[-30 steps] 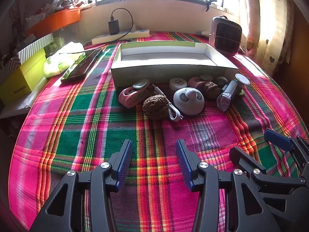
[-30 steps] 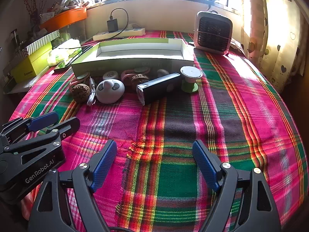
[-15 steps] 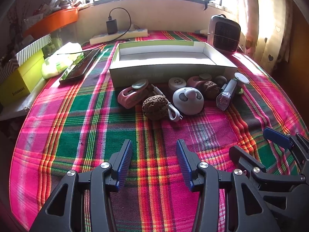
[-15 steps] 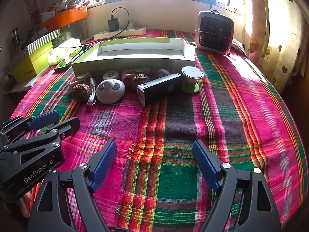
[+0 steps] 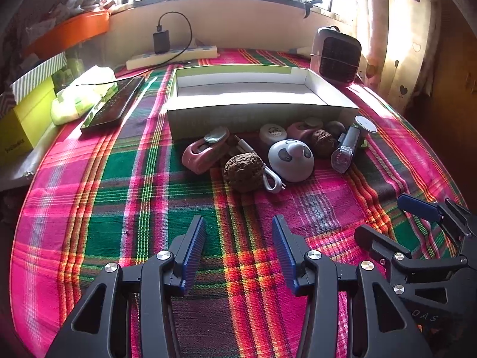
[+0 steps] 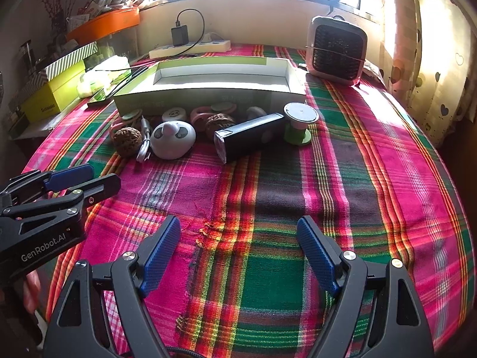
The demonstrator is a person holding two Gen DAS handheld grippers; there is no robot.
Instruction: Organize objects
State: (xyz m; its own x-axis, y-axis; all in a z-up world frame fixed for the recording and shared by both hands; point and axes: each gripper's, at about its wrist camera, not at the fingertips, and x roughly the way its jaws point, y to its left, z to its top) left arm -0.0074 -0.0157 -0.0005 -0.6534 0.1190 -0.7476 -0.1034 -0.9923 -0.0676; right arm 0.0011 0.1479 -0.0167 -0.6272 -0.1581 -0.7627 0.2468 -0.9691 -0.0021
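A broad stretch of plaid cloth (image 6: 268, 197) lay bare between both tools and the row of small things, leaving open room to move forward. The left gripper (image 5: 238, 238) hovered low over the cloth with its fingers spread and nothing between them; the right gripper (image 6: 238, 238) hung likewise, its fingers spread wider and holding nothing. In the left wrist view the right gripper showed at the right edge, cut off by the frame.

The shallow open box (image 5: 253, 89) sat toward the far side of the surface, its white inside showing no contents. Just in front of its near wall lay the clutter: a walnut (image 5: 243, 171), a white cable (image 5: 269, 176) touching it, a white rounded gadget (image 5: 290, 159) with two dark spots, a pink clip-like item (image 5: 202, 152), and a black flashlight (image 6: 249, 138) lying on its side with its tail against a green spool (image 6: 299, 125). A second walnut (image 6: 219, 119) and several small round pieces sat behind these, partly hidden and hard to identify.

A small heater (image 6: 337, 50) stood beyond the box's right corner, and a power strip (image 5: 171, 56) lay along the wall.
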